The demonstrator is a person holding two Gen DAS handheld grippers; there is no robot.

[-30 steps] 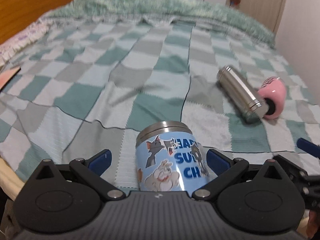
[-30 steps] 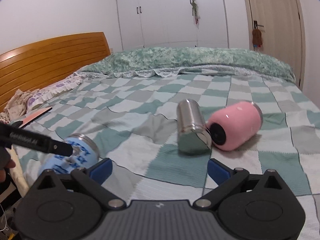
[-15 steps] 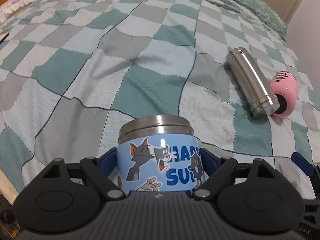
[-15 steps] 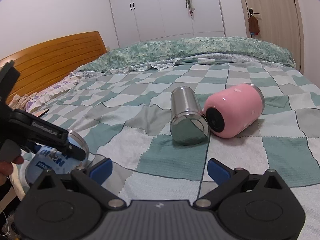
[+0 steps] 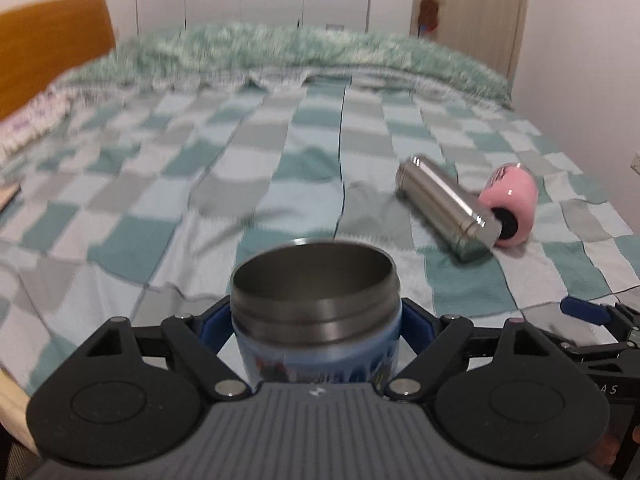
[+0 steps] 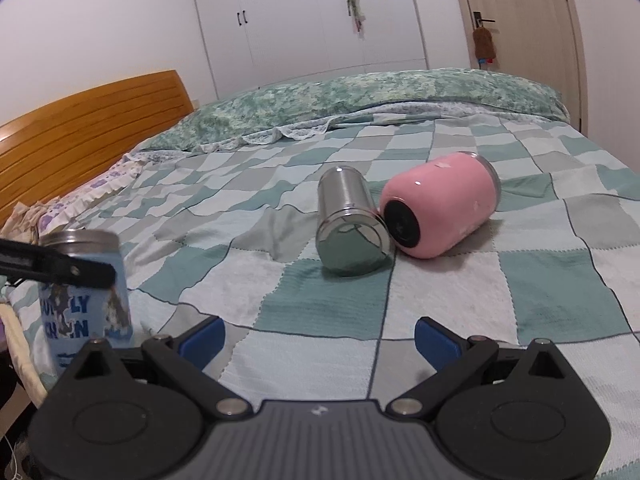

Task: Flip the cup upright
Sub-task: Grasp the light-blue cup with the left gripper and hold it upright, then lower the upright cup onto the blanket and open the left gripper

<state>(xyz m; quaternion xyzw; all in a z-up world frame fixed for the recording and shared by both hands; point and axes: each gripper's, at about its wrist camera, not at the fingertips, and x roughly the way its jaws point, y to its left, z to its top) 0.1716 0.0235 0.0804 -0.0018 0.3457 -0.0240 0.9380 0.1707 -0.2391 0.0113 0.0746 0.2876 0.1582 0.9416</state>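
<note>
The left gripper (image 5: 316,328) is clamped on the blue cartoon-printed cup (image 5: 316,320), its blue fingers (image 5: 212,326) pressing the sides just under the steel rim. The cup sits near the front edge of the checkered bedspread (image 5: 280,168), with its open mouth up and its long axis close to vertical; from the right wrist view it looks upright, though whether its base rests on the cloth is hidden. I judge the flip nearly done: the next move calls for settling the base flat on the soft cover before letting go. The right gripper (image 6: 318,338) hangs with jaws apart, holding nothing, facing a steel flask (image 6: 350,226) and pink tumbler (image 6: 440,210) lying on their sides, touching.
</note>
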